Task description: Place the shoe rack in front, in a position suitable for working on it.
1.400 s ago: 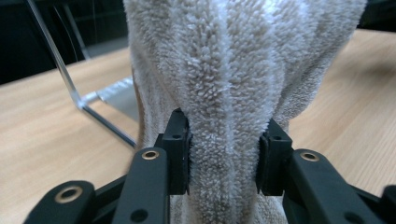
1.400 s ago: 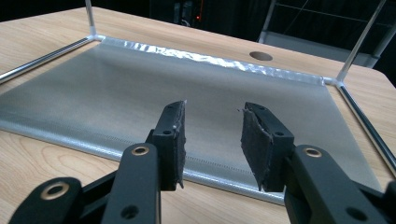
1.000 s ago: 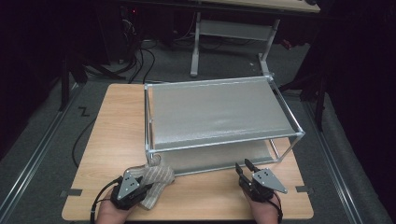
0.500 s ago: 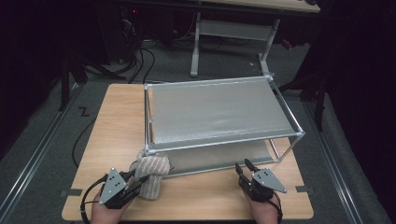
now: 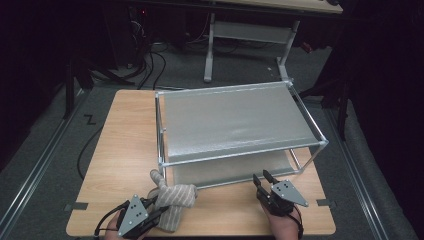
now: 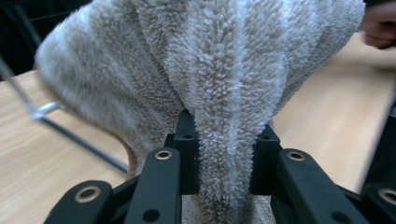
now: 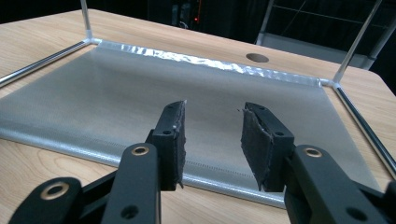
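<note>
The left gripper (image 5: 150, 216) sits at the near left edge of the table (image 5: 120, 150). Its jaws have just been closing and now pinch a bunched fold of the beige towel (image 6: 224, 84), which rests on the table just in front of the metal rack (image 5: 240, 125). The right gripper (image 5: 264, 181) holds nothing; its jaws stand apart, pointing at the rack's lower shelf (image 7: 140, 93).

A light wooden table (image 5: 125, 145) carries a two-tier metal-framed rack (image 5: 240, 127) with silvery mesh shelves, set toward its right and far side. Just near the rack's near-left corner, a beige fluffy towel (image 5: 172, 200) lies bunched on the tabletop by the near edge.
</note>
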